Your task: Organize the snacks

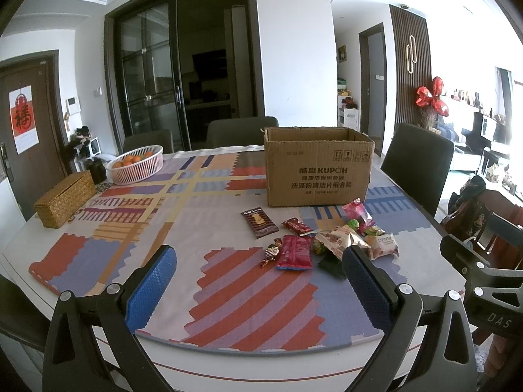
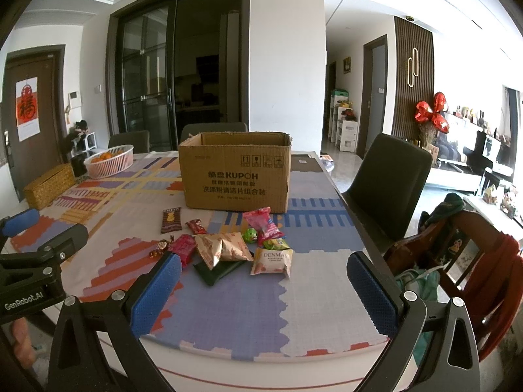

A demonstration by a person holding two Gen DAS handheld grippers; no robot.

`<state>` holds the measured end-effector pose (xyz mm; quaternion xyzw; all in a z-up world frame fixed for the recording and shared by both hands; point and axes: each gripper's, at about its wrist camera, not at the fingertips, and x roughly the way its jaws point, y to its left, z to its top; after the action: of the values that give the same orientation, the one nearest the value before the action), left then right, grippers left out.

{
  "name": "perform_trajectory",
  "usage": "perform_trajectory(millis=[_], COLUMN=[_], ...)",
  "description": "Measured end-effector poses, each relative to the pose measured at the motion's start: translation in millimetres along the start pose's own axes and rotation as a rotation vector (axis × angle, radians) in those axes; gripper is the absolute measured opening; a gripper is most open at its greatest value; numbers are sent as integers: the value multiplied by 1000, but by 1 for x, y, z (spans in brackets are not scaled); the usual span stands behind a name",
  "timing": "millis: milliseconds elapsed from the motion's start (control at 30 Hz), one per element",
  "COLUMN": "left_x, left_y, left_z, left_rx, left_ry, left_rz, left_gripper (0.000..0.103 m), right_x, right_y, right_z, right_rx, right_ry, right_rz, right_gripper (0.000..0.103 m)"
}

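Nothing packed yet: snacks [image 2: 228, 248] heaped loose on the bench [image 2: 320, 281] just before the open cardboard box [image 2: 235, 176], left claw [image 1: 258, 281] and right claw [image 2: 264, 287] both wide, empty, short of the pile.

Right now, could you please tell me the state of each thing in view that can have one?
left gripper: open, empty, above the table.
right gripper: open, empty, above the table.
cardboard box: upright, top flaps open; inside hidden.
snack packets: loose pile on the mat before the box, none boxed.
brown Costa packet: flat, apart from the pile.
white basket: holds oranges.
woven box: closed.
sliding glass door: partly open.
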<state>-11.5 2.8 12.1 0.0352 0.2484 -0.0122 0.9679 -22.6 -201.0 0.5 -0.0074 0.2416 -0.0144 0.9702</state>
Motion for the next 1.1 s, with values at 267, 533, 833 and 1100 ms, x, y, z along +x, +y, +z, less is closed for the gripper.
perform_trajectory(millis=[267, 533, 833, 1100], left_x=[0, 1, 11, 36], left_y=[0, 1, 4, 10], left_z=[0, -1, -2, 2], left_rx=[0, 0, 12, 19], left_ry=[2, 0, 8, 24], left_rz=[0, 5, 10, 18], left_gripper=[103, 103, 103, 102], right_x=[0, 2, 11, 39], right_y=[0, 2, 8, 16], right_z=[-1, 0, -2, 4], right_rx=[-1, -6, -36, -51], right_ry=[-1, 2, 14, 46], right_rz=[1, 2, 31, 80], right_gripper=[102, 102, 102, 102])
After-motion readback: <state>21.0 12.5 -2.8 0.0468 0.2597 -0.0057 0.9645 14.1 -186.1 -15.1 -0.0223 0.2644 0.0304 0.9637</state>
